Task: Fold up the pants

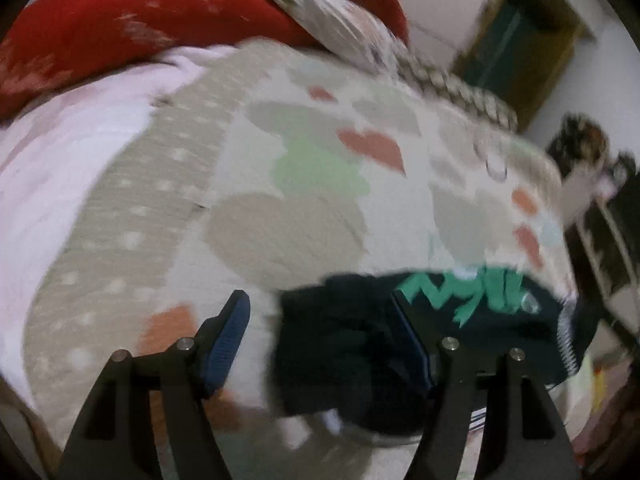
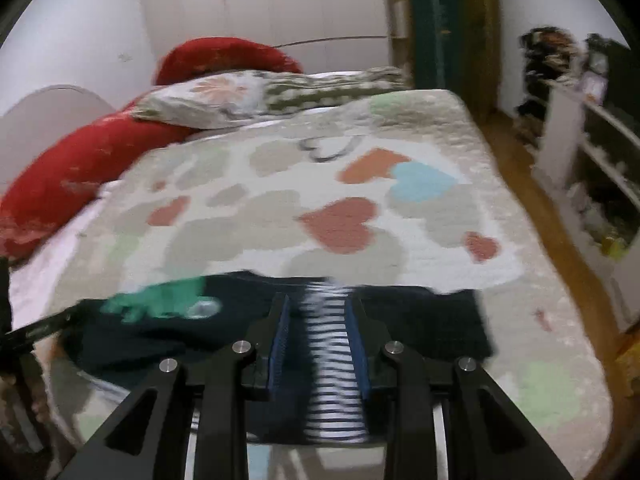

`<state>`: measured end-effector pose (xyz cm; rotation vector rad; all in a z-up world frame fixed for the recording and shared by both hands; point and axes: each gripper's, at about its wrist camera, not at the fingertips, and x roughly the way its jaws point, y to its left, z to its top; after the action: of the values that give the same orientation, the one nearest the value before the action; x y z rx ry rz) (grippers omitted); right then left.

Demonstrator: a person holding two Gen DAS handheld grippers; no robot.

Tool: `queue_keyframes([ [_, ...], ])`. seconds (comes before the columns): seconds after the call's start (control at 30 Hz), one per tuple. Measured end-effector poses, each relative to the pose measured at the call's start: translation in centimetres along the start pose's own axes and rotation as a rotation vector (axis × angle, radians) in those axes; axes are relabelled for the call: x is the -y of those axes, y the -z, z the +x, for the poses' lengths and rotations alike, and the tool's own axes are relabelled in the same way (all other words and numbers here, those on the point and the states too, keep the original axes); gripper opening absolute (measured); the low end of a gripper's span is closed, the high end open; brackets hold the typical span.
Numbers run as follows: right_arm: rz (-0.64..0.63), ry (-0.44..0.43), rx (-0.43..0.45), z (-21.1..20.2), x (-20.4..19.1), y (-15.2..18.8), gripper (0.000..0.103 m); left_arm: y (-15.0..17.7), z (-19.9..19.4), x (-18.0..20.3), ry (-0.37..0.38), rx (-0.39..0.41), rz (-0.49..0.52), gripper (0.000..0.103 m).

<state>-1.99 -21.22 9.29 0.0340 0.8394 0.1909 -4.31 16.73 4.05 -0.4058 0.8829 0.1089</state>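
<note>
1. left wrist view: the left gripper (image 1: 320, 344) hangs over a bed covered by a heart-print bedspread (image 1: 304, 168), its jaws spread wide with nothing pinched between them; the left blue pad (image 1: 228, 344) is over bare bedspread, and the right pad (image 1: 412, 344) is over the dark cloth, though blur hides whether it touches
2. same view: the dark navy pants (image 1: 352, 352) with a green graphic (image 1: 464, 288) lie bunched near the lower right of the bed, close under the gripper; a striped trim (image 1: 570, 344) shows at their right edge
3. same view: a red bolster pillow (image 1: 120, 28) and a patterned pillow (image 1: 336, 16) lie at the far end of the bed
4. right wrist view: the right gripper (image 2: 318, 344) has its jaws standing narrow, and the striped trim (image 2: 332, 360) of the pants (image 2: 424, 328) runs between the blue pads (image 2: 280, 344); blur hides whether the pads press on it, so i cannot tell if it is gripped
5. same view: the pants lie spread across the near edge of the bed, the green graphic (image 2: 160, 296) to the left; a wooden floor (image 2: 520, 168) and a white shelf unit (image 2: 568, 140) are at the right
</note>
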Motion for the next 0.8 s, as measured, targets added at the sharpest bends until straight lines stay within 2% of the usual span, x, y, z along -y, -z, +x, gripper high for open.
queue_keyframes([
  [0.1,-0.079,-0.132,-0.061,0.7,-4.3,-0.4,0.033,0.3,-1.7,-2.8,0.005,0.022,-0.093,0.069],
  [0.23,-0.163,-0.346,-0.210,3.4,-11.7,-0.5,0.036,2.1,-1.8,-6.0,0.004,-0.004,-0.192,0.069],
  [0.33,-0.202,-0.480,-0.343,5.9,-17.9,-0.4,0.037,3.4,-2.1,-7.0,0.039,-0.001,-0.214,0.069],
  [0.4,-0.231,-0.512,-0.398,7.0,-21.0,-0.2,0.037,3.9,-3.0,-7.2,0.054,0.021,-0.206,0.069],
  [0.53,-0.386,-0.434,-0.485,10.1,-28.2,-0.1,0.044,4.8,-4.6,-7.1,0.080,0.067,-0.160,0.069],
  [0.63,-0.460,-0.359,-0.581,12.8,-31.2,0.4,0.046,5.6,-5.1,-6.7,0.105,0.077,-0.124,0.069],
  [0.73,-0.507,-0.266,-0.664,15.1,-32.4,0.5,0.046,6.1,-4.6,-5.8,0.133,0.064,-0.097,0.069],
  [0.8,-0.510,-0.236,-0.710,16.2,-32.5,0.8,0.045,6.5,-4.3,-5.2,0.160,0.051,-0.091,0.069],
])
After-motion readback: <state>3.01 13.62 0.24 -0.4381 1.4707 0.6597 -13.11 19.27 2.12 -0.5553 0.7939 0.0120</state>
